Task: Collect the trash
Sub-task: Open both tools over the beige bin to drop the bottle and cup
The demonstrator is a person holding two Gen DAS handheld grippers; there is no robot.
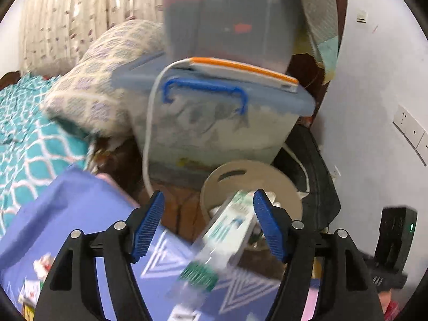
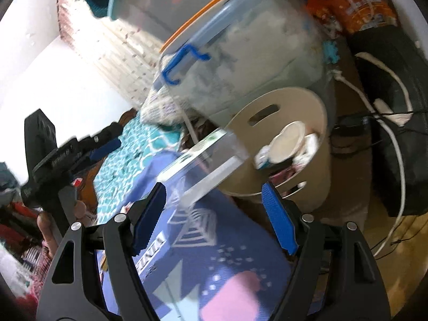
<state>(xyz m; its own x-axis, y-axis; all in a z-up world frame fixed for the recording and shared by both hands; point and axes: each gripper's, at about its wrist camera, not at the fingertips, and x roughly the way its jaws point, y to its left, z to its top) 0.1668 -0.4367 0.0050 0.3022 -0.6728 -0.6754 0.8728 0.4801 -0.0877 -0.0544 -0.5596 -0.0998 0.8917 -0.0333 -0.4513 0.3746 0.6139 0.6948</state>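
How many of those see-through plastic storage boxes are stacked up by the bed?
2. The lower storage box, with a blue latch handle, sits behind the beige trash bin. The upper storage box rests on its lid. Others may be hidden out of frame.

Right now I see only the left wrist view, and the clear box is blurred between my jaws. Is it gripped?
Observer: It seems not. In the right wrist view the clear box is apart from the left gripper, in the air beside the beige bin.
Operator: What is inside the bin?
Observer: A white cup lies on top, with wrappers around it.
Operator: And the right gripper?
Observer: The right gripper has its jaws open and holds nothing.
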